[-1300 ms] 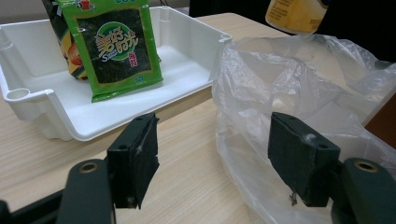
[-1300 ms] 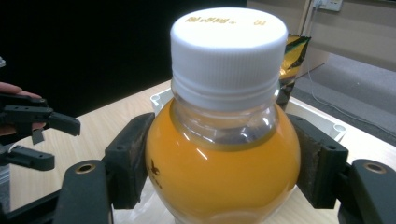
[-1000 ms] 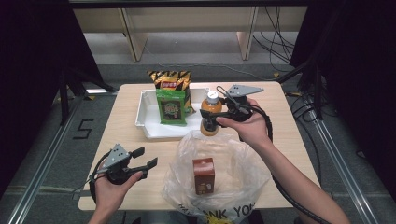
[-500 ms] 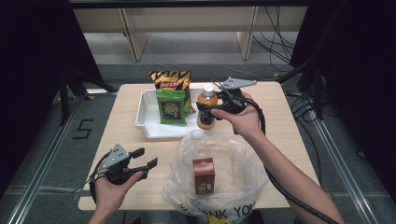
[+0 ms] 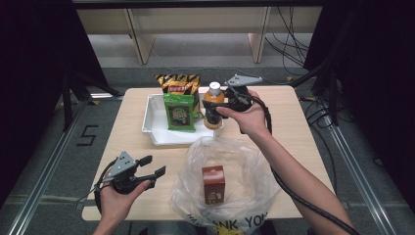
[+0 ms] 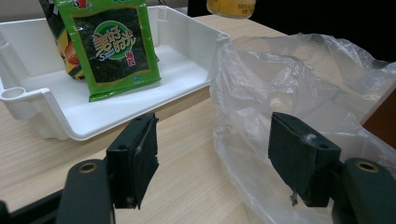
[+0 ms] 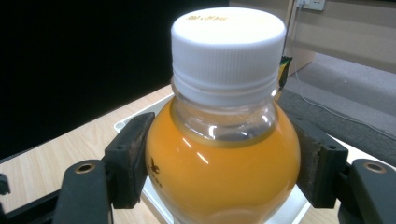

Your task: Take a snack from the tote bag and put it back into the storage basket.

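Note:
An orange juice bottle (image 5: 213,116) with a white cap (image 7: 228,42) hangs upright over the right rim of a white tray (image 5: 155,133). My right gripper (image 5: 217,104) is shut on it, and both pads press its round shoulder (image 7: 224,158). My left gripper (image 5: 153,165) is held open at the table's front left with nothing between its pads (image 6: 135,158). Just right of it lies a clear plastic bag (image 5: 247,161), whose crumpled side (image 6: 289,84) reaches one jaw. A brown carton (image 5: 214,183) stands inside the bag.
A green seaweed packet (image 5: 179,111) stands in the tray, which also shows in the left gripper view (image 6: 187,42) with the packet (image 6: 116,46). A yellow-and-black snack bag (image 5: 177,83) leans behind it. Shelving stands beyond the table's far edge.
My right gripper has carried the bottle away from above the bag, farther back and a little left, to the tray's right rim. The left gripper has stayed still.

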`<action>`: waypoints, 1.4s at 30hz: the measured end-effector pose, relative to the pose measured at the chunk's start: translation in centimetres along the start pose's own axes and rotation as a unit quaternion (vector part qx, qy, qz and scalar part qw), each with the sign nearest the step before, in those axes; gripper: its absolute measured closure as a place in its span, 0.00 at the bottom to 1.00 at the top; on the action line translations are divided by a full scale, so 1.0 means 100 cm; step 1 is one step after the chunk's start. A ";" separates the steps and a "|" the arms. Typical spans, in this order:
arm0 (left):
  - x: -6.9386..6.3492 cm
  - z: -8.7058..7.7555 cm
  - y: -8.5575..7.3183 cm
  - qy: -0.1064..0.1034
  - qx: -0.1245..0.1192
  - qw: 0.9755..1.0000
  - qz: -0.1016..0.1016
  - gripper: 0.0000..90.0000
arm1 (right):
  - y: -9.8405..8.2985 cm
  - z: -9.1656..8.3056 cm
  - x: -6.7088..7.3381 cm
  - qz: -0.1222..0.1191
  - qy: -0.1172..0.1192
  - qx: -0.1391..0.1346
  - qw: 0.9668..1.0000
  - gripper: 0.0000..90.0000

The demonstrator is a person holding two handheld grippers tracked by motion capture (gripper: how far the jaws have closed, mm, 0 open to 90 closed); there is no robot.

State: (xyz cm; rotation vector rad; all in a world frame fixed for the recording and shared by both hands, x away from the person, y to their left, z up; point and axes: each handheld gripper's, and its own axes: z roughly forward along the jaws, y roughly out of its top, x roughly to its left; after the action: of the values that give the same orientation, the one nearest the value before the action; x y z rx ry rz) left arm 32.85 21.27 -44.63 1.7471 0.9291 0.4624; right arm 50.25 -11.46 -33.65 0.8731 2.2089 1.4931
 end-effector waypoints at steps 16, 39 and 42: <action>0.001 0.000 0.000 0.001 -0.001 1.000 -0.002 0.36 | -0.002 0.030 -0.012 0.012 -0.003 0.012 1.000 0.35; 0.002 -0.002 -0.001 0.000 -0.001 1.000 -0.003 0.36 | -0.006 0.061 -0.028 -0.001 -0.017 0.034 0.999 0.35; 0.002 -0.001 -0.001 -0.002 -0.002 1.000 -0.007 0.36 | -0.009 0.065 -0.027 0.025 -0.023 0.033 0.999 0.35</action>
State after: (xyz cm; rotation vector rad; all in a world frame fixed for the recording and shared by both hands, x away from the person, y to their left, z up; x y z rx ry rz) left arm 32.87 21.54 -44.72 1.7359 0.9360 0.4522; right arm 55.80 -8.79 -37.26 0.9803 2.2295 1.4156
